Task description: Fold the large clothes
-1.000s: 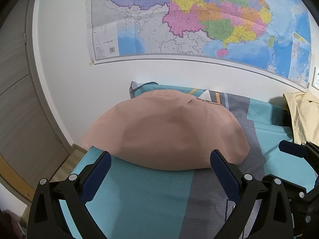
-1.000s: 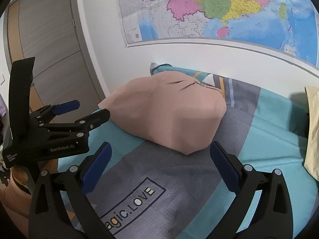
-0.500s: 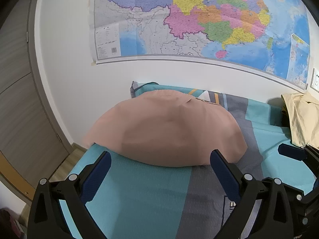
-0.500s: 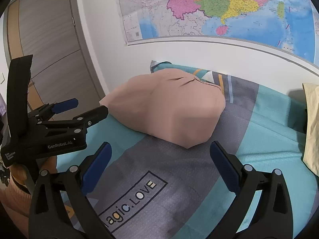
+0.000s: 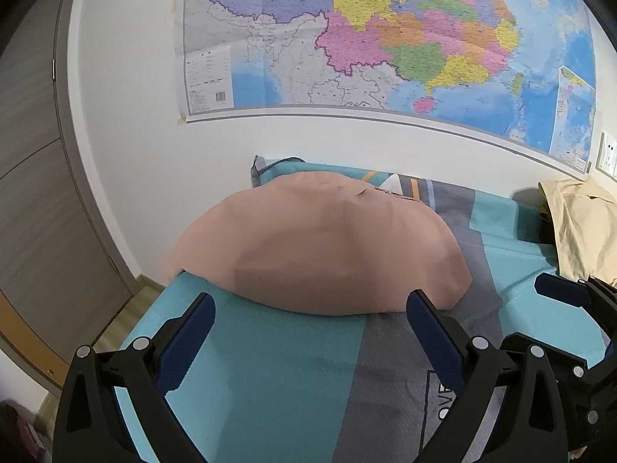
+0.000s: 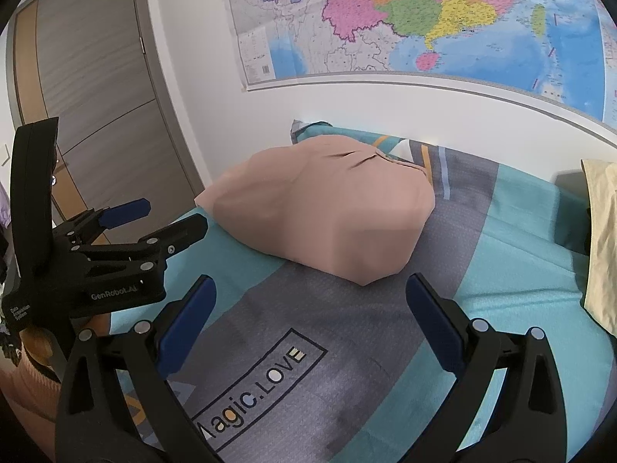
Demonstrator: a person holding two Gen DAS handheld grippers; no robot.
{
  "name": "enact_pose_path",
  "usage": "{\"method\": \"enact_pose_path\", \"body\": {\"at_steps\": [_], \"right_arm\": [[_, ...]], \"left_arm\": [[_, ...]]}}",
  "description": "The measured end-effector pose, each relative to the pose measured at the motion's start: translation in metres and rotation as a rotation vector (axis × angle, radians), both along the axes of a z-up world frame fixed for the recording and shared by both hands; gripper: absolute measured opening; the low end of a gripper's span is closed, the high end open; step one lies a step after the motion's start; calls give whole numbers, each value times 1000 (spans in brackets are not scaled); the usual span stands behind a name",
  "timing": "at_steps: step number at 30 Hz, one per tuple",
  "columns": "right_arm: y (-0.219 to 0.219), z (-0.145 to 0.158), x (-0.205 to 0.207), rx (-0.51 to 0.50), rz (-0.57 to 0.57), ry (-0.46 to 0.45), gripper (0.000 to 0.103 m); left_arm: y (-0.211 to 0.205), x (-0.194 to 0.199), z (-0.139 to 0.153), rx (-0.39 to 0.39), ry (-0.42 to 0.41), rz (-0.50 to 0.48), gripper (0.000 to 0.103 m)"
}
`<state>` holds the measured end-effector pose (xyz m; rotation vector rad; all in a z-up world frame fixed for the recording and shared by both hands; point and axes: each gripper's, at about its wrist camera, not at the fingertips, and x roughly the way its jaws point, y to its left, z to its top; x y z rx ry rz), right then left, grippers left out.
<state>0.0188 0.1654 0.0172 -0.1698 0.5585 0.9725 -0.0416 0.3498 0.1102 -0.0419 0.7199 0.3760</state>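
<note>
both claws spread wide above the bed, pink garment lying ahead

held low over the bedspread [image 5: 270,378], left gripper [image 5: 310,318] pointing toward the wall, blue-padded fingers [image 5: 189,332] splayed wide with nothing between them; poised just short of the near edge of the folded pink garment [image 5: 320,254], not touching it; hovering beside it on the right, right gripper [image 6: 308,305], likewise gaping wide and empty, aimed at the same bundle from a little further back; seen in the right wrist view as a black clamp at the left edge, tips parted, marked with white lettering on its body; behind that clamp, a glimpse of a hand [image 6: 36,347] and a pink knitted sleeve [image 6: 23,386], mostly hidden.

lying toward the far left corner of the bed, close to the wall, with its left end hanging slightly past the mattress edge; smooth and rounded on top, a small crease and a seam near the far side; resting on teal and grey panels, with a boxed "magic.love" print [image 6: 258,386] in the grey patch nearer the camera; well apart at the right, a cream garment [image 5: 582,227] heaped on the bed; above, a coloured wall map [image 5: 385,38]; at the left, a grey-brown wardrobe door [image 6: 88,77].
</note>
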Motion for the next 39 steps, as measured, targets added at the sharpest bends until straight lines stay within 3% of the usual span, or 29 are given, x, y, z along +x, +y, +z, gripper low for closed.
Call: {"method": "enact_pose_path", "body": {"at_steps": [39], "right_arm": [[-3, -2, -5, 12, -16, 15, 97]], "left_arm": [[-6, -7, -6, -10, 13, 0, 96]]}}
